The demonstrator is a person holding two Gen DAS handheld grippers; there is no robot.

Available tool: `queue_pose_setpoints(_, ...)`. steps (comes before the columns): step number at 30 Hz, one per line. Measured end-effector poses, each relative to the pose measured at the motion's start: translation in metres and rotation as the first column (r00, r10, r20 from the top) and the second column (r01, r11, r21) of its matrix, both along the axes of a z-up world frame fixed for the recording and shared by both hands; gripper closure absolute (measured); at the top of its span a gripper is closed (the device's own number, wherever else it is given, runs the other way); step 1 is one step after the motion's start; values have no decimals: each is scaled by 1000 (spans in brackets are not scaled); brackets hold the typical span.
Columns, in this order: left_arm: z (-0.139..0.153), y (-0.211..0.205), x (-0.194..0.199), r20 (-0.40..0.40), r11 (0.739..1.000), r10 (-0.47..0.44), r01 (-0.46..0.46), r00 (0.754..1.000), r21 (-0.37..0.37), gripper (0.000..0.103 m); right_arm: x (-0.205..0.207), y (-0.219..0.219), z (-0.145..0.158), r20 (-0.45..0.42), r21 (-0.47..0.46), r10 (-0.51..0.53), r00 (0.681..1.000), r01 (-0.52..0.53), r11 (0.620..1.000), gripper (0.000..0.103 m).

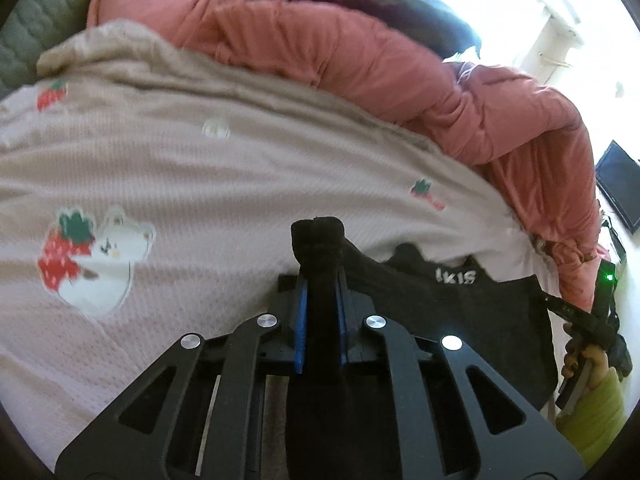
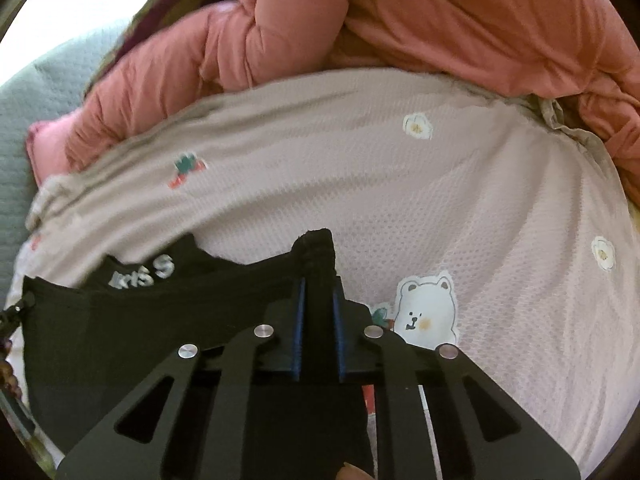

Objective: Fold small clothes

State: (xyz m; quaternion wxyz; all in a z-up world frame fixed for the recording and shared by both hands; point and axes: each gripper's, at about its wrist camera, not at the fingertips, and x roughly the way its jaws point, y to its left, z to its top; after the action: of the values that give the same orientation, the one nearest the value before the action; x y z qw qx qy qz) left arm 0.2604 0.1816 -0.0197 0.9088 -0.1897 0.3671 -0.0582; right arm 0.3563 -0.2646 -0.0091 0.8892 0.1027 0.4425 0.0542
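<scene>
Pink printed bedsheet point(image 2: 440, 200) lying flat and open ahead of both grippers; bunched coral quilt point(image 2: 460, 20) walling off the far edge, grey cushion point(image 1: 36, 36) sitting beside it.

small black knit garment point(image 1: 460, 300) lies on the pale pink waffle-weave sheet point(image 1: 240, 184) | each end sits between a gripper's jaws | rumpled salmon quilted duvet point(image 1: 360, 68) lies behind the sheet | grey-green quilted cover point(image 2: 24, 120) far left

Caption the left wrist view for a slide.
Left gripper shut on black garment over a strawberry-and-bear print bedsheet.
</scene>
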Motion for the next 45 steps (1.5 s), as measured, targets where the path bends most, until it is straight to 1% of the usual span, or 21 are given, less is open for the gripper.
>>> queue_pose_setpoints(1,4,-1,0,14,1000,2,-2,1000,4,98,-1,-2,4,17,1,-7,1000,7,1000,97)
queue_pose_setpoints(3,8,-3,2,34,1000,6,-6,999,7,98,0,-7,10,51,1,-19,999,19,1000,96)
queue_pose_setpoints(6,4,-1,11,31,1000,15,-15,999,5,98,7,-12,5,41,-11,-23,999,24,1000,96)
queue_pose_setpoints(8,-5,-1,18,6,1000,20,-20,1000,22,98,11,-11,-5,12,-21,-24,1000,24,1000,96)
queue_pose_setpoints(12,-33,-2,27,-84,995,31,-23,996,94,96,13,-8,-26,-37,-62,-29,999,27,998,96)
queue_pose_setpoints(15,-48,1,29,-118,995,40,-29,992,92,92,14,-3,-35,-60,-108,-41,997,34,994,95)
queue_pose_setpoints(18,-50,4,27,-116,996,44,-34,992,86,88,13,4,-42,-80,-219,-82,993,63,974,86)
queue_pose_setpoints(22,-51,4,24,-109,995,48,-39,993,87,86,12,8,-45,-75,-266,-93,993,70,961,85)
queue_pose_setpoints(23,-52,5,23,-109,996,52,-43,993,83,83,12,8,-45,-75,-271,-97,992,73,960,81)
queue_pose_setpoints(24,-50,7,21,-105,996,59,-51,993,78,79,11,7,-43,-76,-290,-111,991,85,953,71)
queue_pose_setpoints(25,-48,9,18,-99,994,71,-62,993,86,76,11,5,-42,-82,-313,-127,988,96,945,58)
queue_pose_setpoints(26,-43,8,15,-84,989,89,-77,993,126,73,9,2,-38,-83,-320,-140,987,107,941,53)
queue_pose_setpoints(29,-30,2,9,-50,974,109,-96,993,204,73,-2,-3,-26,-68,-287,-137,988,112,951,50)
queue_pose_setpoints(30,-26,2,7,-47,973,115,-103,992,207,73,-10,-2,-20,-53,-291,-134,990,113,950,46)
queue_pose_setpoints(32,-21,4,3,-46,974,126,-115,991,193,71,-21,-1,-11,-38,-283,-114,993,99,954,42)
queue_pose_setpoints(35,-11,4,-6,-34,975,136,-128,990,182,56,-36,2,1,-21,-267,-88,996,80,960,36)
queue_pose_setpoints(37,-4,3,-13,-23,978,133,-127,991,166,52,-46,5,8,-8,-250,-72,997,68,966,35)
queue_pose_setpoints(39,2,0,-20,-11,979,129,-126,992,161,42,-54,9,14,1,-223,-55,999,53,973,34)
queue_pose_setpoints(41,8,-5,-30,-1,979,125,-123,992,164,40,-61,13,19,8,-196,-35,999,36,980,33)
queue_pose_setpoints(44,14,-16,-37,5,984,94,-94,996,148,30,-73,24,26,18,-157,2,1000,1,988,32)
queue_pose_setpoints(45,17,-21,-40,6,988,73,-73,997,138,30,-76,28,28,19,-151,15,1000,-12,989,31)
